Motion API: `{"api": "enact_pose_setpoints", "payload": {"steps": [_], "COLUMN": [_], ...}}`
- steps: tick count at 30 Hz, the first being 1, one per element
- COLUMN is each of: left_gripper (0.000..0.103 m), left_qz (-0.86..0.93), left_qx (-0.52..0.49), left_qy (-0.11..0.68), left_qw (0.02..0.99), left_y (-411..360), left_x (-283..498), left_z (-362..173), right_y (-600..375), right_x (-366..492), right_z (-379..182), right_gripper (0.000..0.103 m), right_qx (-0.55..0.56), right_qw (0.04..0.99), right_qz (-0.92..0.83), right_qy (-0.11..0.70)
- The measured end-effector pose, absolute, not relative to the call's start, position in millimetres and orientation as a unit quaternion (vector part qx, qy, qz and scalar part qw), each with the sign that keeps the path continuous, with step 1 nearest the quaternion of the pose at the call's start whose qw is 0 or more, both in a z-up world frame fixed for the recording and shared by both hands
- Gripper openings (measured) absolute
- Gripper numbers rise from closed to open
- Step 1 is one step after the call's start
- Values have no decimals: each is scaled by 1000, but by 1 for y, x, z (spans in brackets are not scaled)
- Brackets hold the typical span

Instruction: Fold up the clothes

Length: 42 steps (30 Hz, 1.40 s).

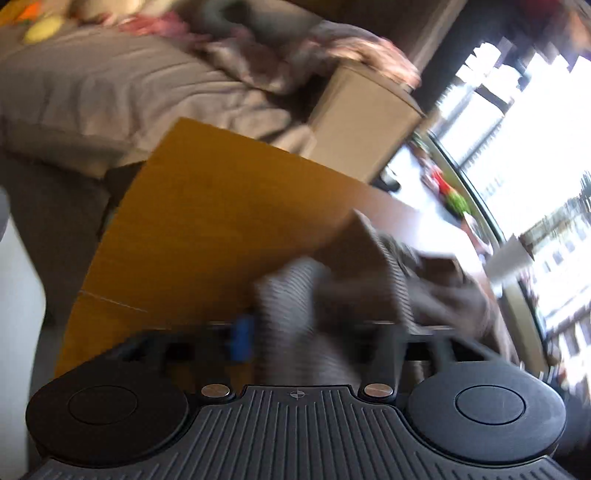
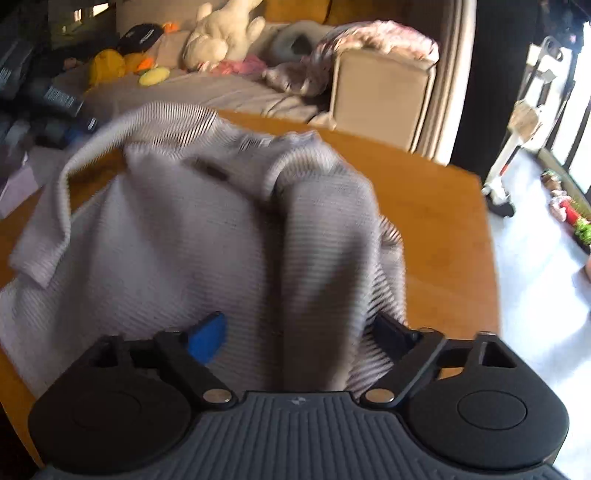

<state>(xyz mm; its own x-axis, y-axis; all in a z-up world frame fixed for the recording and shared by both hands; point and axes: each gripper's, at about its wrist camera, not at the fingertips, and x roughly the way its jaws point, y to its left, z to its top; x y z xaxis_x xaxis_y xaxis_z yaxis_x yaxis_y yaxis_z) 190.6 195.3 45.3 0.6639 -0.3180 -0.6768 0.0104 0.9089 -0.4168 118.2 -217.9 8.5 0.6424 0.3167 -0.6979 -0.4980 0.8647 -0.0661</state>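
Observation:
A grey ribbed garment (image 2: 166, 229) lies crumpled on the orange-brown wooden table (image 2: 436, 229), with one sleeve flung out to the left. My right gripper (image 2: 299, 332) hovers low over its near edge, jaws wide apart. A raised fold of the cloth stands between the blue finger (image 2: 207, 336) and the black finger, and neither pinches it. In the blurred left wrist view, a bunch of the same garment (image 1: 288, 295) fills the gap of my left gripper (image 1: 317, 339). Its fingers stand apart at the table's (image 1: 207, 206) near edge.
A sofa under a grey cover (image 1: 110, 81) stands beyond the table, with plush toys (image 2: 221, 33) and a patterned blanket (image 2: 384, 33) over its beige armrest (image 2: 380, 96). To the right are a bright window, a white stand (image 2: 513, 155) and toys on the floor (image 2: 569, 214).

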Motion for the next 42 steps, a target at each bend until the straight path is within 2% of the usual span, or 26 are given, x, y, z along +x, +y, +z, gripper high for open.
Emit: {"api": "enact_pose_setpoints", "payload": {"steps": [1,3,4,5,9,10,11,14,17,19,21,26,29,32,36,38,40,42], "left_gripper": [80,88,95,98,98,98,98,100,102,102,102,102,102,102,102,103,103,103], "left_qz": [-107,-128,-130,-131,-135,-146,-162,-206,-228,-239,-256,-286,-277,-282,-295,-301,-295,-288], "left_qx": [-179,-149,-139,-128,-105,-102,-97,-72,-62,-62,-61,-53,-26,9,9,-1,-6,-14], "left_qy": [390,363,349,335,309,312,313,311,320,335,349,386,409,397,400,387,357,335], "left_qw": [897,911,918,924,935,933,931,925,917,909,899,876,869,873,868,871,886,897], "left_y": [192,183,178,174,150,141,132,103,80,65,48,22,24,30,34,36,39,44], "left_x": [185,173,172,171,175,178,180,177,181,184,185,183,183,172,168,177,187,199], "left_z": [49,64,70,75,86,85,83,78,67,56,45,19,4,3,10,23,42,56], "right_y": [-220,-225,-228,-230,-225,-222,-216,-198,-190,-188,-191,-211,-223,-237,-249,-257,-267,-270], "right_x": [122,130,135,141,181,190,194,196,213,237,268,321,312,279,240,225,215,212], "right_z": [17,34,39,43,22,12,4,23,62,67,56,-6,-14,-17,-21,-10,12,34], "right_gripper": [77,67,67,67,65,56,37,19,19,19,19,19,19,18,19,19,21,37], "right_qx": [-118,-91,-74,-57,-21,-19,-22,-79,-130,-163,-167,-102,-94,-123,-179,-167,-123,-71], "right_qw": [905,918,922,923,911,905,899,906,930,941,945,933,931,930,930,938,948,951], "right_qz": [220,210,208,207,200,198,204,220,206,170,136,85,74,61,38,42,54,92], "right_qy": [345,324,319,318,361,377,387,352,274,242,248,336,346,341,320,301,289,286]}}
